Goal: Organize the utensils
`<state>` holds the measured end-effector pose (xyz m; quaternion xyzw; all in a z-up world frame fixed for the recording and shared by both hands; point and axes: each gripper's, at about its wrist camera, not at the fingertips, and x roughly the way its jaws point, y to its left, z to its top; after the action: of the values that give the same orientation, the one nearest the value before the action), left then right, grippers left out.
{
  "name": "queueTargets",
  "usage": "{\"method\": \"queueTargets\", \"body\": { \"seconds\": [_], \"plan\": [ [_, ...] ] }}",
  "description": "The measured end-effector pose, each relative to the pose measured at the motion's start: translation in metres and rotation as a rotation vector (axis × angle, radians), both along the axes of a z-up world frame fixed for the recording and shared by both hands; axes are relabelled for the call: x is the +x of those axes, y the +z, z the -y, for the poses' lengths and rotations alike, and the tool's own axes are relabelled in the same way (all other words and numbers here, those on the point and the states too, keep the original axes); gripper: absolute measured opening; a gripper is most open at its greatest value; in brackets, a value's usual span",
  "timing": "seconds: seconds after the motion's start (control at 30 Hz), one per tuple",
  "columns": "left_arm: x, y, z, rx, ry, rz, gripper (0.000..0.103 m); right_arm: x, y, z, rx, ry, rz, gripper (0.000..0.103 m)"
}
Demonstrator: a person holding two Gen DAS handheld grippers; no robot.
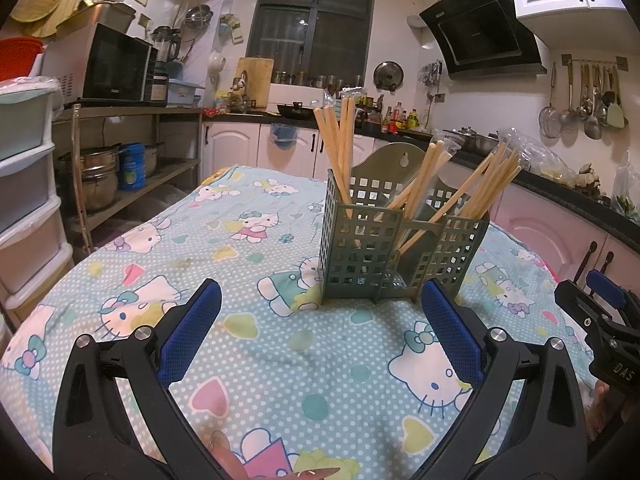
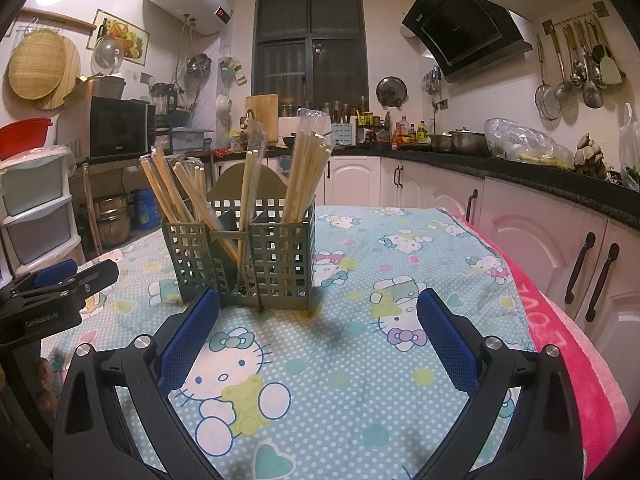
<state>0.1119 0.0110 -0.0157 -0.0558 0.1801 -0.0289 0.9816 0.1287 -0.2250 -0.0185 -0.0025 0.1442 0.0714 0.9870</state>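
A grey-green perforated utensil holder (image 1: 380,256) stands upright on the table's Hello Kitty cloth (image 1: 256,360), with three compartments. Bundles of wooden chopsticks (image 1: 340,148) stand in it, some in clear sleeves. It also shows in the right wrist view (image 2: 256,260) with its chopsticks (image 2: 304,176). My left gripper (image 1: 320,292) is open and empty, a short way in front of the holder. My right gripper (image 2: 316,300) is open and empty, just in front of the holder's base. Each gripper shows at the edge of the other's view: the right gripper (image 1: 600,320), the left gripper (image 2: 52,284).
A pink towel (image 2: 560,352) lies along the table's right edge. Kitchen cabinets and a dark counter (image 2: 520,164) run behind and to the right. A metal shelf with a microwave (image 1: 116,64) and plastic drawers (image 1: 24,184) stand to the left.
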Motion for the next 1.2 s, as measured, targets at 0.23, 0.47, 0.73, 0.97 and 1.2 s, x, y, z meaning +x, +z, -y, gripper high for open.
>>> {"method": "queueTargets", "body": {
  "seconds": [0.23, 0.47, 0.73, 0.97, 1.2],
  "plan": [
    [0.0, 0.0, 0.0, 0.0, -0.001, 0.0, 0.092, 0.0, 0.0, 0.0, 0.0, -0.001, 0.0, 0.096],
    [0.0, 0.0, 0.0, 0.001, -0.001, 0.0, 0.092, 0.0, 0.001, 0.0, 0.0, -0.002, 0.0, 0.096],
    [0.001, 0.0, -0.002, -0.007, 0.003, -0.015, 0.092, 0.001, -0.002, -0.001, 0.001, -0.003, -0.004, 0.096],
    [0.017, -0.006, -0.009, 0.002, 0.094, -0.123, 0.092, 0.004, -0.005, 0.0, -0.004, -0.017, -0.022, 0.096],
    [0.015, 0.0, -0.027, -0.044, 0.088, -0.152, 0.092, 0.01, -0.001, 0.011, -0.004, -0.044, -0.057, 0.096]
  ]
}}
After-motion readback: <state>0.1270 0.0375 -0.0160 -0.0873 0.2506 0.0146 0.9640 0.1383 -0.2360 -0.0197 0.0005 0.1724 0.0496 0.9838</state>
